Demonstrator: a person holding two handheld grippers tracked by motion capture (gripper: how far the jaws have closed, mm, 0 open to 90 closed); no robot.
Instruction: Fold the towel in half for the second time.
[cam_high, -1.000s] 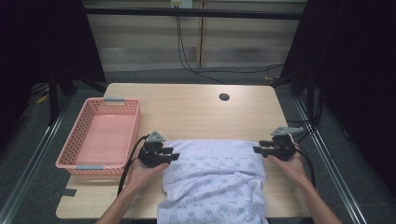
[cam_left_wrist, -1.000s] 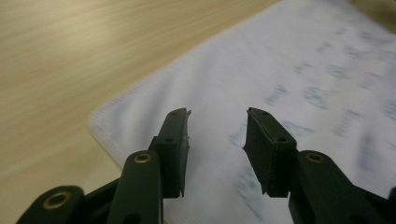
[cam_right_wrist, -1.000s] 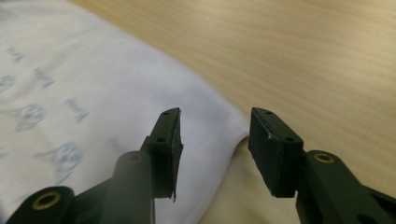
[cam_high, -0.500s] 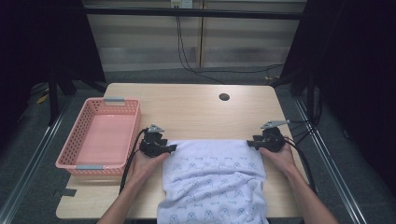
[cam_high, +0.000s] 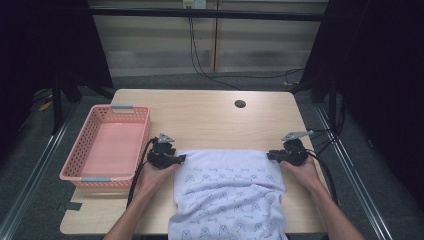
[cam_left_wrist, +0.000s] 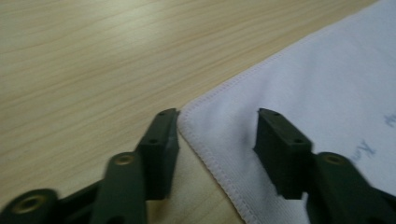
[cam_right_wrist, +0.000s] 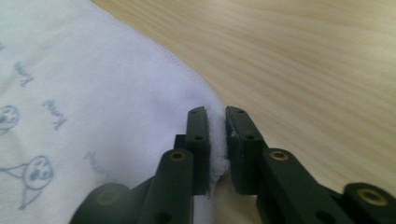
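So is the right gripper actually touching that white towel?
Touching. The right gripper view shows the right gripper with its jaws pinching the towel corner between them.

The high view looks forward and down from above the person's side, taking in the whole table (cam_high: 210, 117). Each gripper view sits low and close, facing along its own jaws across the wood. All three share the towel (cam_high: 230, 192): its left corner (cam_left_wrist: 196, 109) and its right corner (cam_right_wrist: 212, 105).
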